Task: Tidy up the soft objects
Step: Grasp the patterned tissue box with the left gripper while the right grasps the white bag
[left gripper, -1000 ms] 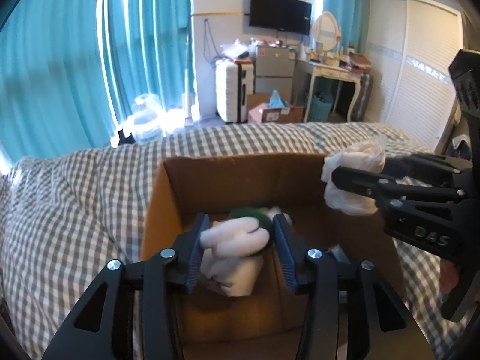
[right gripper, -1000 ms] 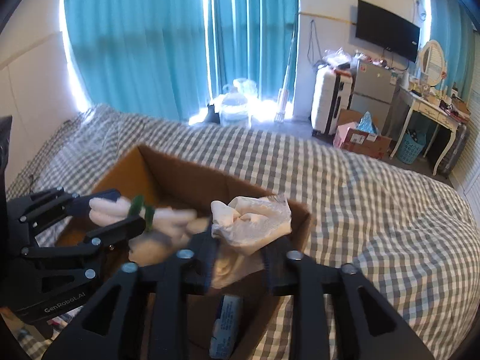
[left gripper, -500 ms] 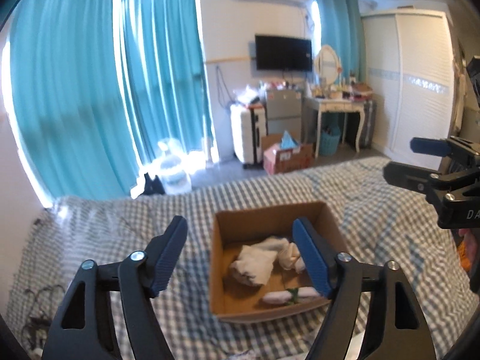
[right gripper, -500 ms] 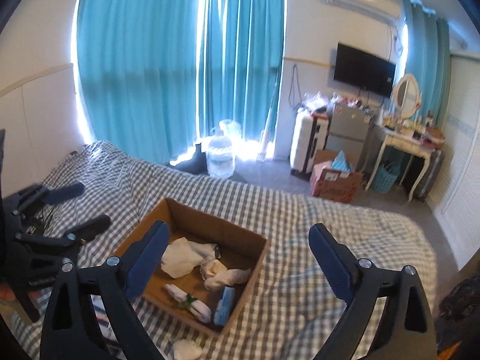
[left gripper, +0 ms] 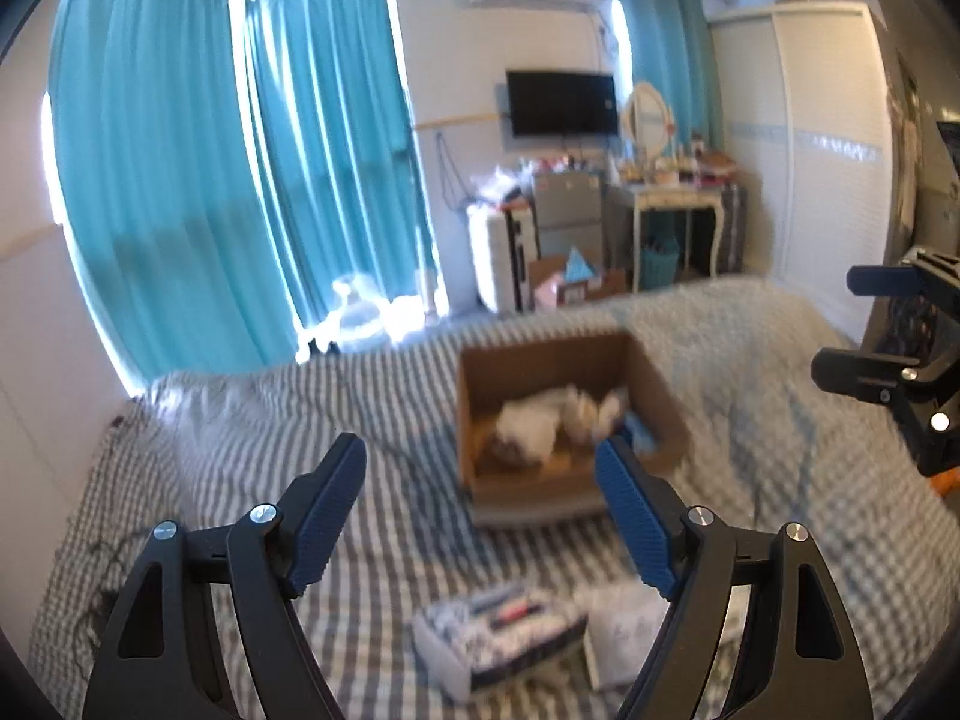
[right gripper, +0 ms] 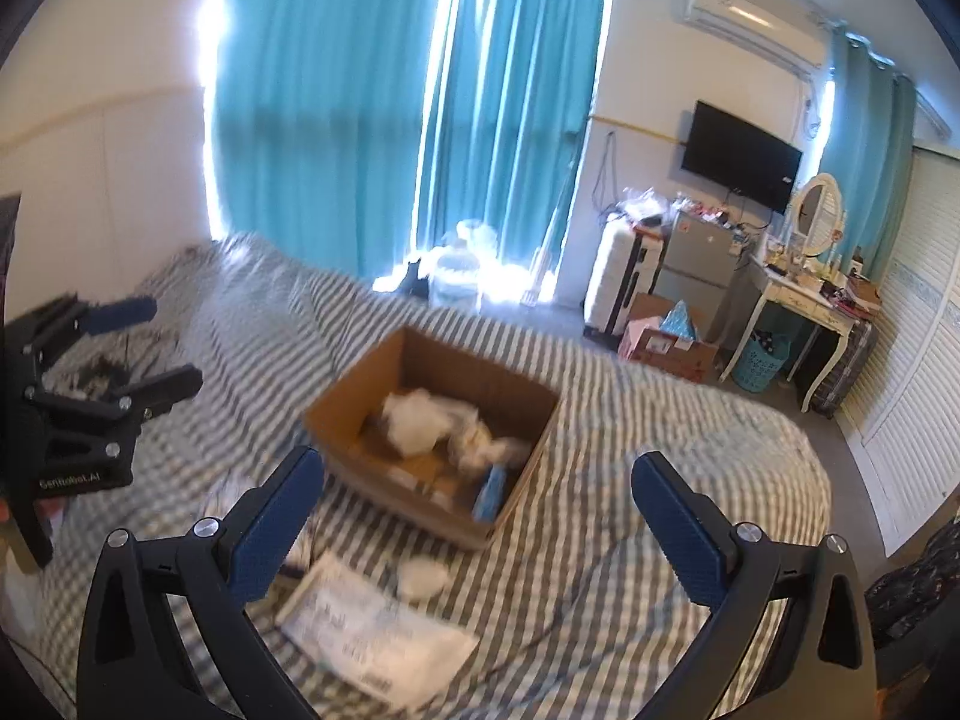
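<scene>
The left gripper point(left gripper: 480, 468) is hanging in the air above the bed, with its two blue pads point(left gripper: 327, 504) spread wide apart and nothing between them. The right gripper point(right gripper: 477, 501) is doing the same thing on the other side, its pads far apart and holding nothing.

Both are pointing down toward a brown cardboard box point(left gripper: 492, 369) that is sitting on the checked bedspread point(left gripper: 240, 432). Inside the box, white soft things point(right gripper: 420, 420) are lying in a loose pile, and a blue thing point(right gripper: 489, 492) is leaning in the near corner. The pictures are blurry here, so I cannot tell what each soft thing is.

On the bed, near the box but apart from it, a small white lump point(right gripper: 423, 576) is lying by itself. Beside it a flat white plastic pack point(right gripper: 372, 630) is lying on the cover. In the left view, another pack with dark and pink marks point(left gripper: 498, 630) is lying just below the grippers.

Past the bed, teal curtains point(right gripper: 336, 90) are hanging by the bright window, a black TV point(right gripper: 741, 156) is hanging on the wall, and a white suitcase point(right gripper: 621, 276) is standing next to a small grey fridge point(right gripper: 699, 261).
</scene>
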`<state>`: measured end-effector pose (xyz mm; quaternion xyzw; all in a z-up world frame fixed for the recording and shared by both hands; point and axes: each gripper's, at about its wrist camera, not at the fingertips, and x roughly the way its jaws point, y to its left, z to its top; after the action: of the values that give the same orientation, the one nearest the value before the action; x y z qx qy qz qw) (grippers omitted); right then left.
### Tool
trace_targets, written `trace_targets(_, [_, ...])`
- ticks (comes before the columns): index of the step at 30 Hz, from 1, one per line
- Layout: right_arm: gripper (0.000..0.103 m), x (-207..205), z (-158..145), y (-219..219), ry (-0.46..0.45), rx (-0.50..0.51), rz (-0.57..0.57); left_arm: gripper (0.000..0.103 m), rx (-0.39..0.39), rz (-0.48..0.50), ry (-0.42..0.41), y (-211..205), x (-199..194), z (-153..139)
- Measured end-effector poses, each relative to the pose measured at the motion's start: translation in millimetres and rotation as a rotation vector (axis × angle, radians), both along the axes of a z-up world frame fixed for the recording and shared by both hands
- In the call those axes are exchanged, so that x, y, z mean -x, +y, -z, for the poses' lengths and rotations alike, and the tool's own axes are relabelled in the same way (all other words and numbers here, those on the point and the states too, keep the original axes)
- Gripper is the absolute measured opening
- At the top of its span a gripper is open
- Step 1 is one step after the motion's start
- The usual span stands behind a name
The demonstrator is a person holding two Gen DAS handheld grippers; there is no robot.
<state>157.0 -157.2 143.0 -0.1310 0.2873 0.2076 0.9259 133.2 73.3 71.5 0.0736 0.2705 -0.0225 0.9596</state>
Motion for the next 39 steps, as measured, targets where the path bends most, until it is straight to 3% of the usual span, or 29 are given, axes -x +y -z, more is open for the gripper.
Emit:
trace_targets(3, [0.103, 13.7, 37.6, 4.8, 0.035, 0.03, -0.004, 0.08, 0.011, 0.004, 0.066, -0.8, 6.3, 37.5])
trace_targets(10, [0.103, 15.2, 162.4, 11.2, 0.292, -0.001, -0.019, 0.08, 0.002, -0.058, 0.191, 0.6, 6.9, 122.3])
trace_targets(14, [0.103, 19.0, 212.0, 19.6, 0.365, 0.008, -0.047, 0.08, 0.035, -0.085, 0.245, 8.0, 4.8, 147.2])
trace_targets(18, [0.103, 23.5, 245.0, 33.0, 0.417, 0.022, -0.091, 0.08, 0.084, -0.089, 0.233, 17.4, 12.5, 147.1])
trace_targets(22, [0.094, 23.3, 260.2, 39.9, 0.432, 0.056, -0.106, 0.08, 0.1, -0.098, 0.231, 22.3, 16.1, 145.8])
trace_targets(25, [0.072, 25.4, 266.0, 41.2, 0.429, 0.079, -0.096, 0.08, 0.091, -0.095, 0.228, 22.4, 18.5, 143.5])
trace_targets(27, [0.064, 25.5, 265.6, 39.8, 0.42, 0.084, -0.085, 0.08, 0.079, -0.087, 0.222, 21.4, 21.0, 140.3])
trace_targets(29, [0.046, 25.9, 262.4, 35.8, 0.413, 0.07, -0.076, 0.08, 0.07, -0.08, 0.217, 21.4, 21.4, 138.2])
trace_targets(32, [0.031, 25.0, 253.5, 28.4, 0.399, 0.043, -0.062, 0.08, 0.05, -0.077, 0.216, 21.8, 18.3, 135.7])
trace_targets(39, [0.028, 26.1, 220.1, 13.2, 0.325, -0.032, -0.039, 0.08, 0.029, -0.07, 0.235, 24.8, -0.1, 138.7])
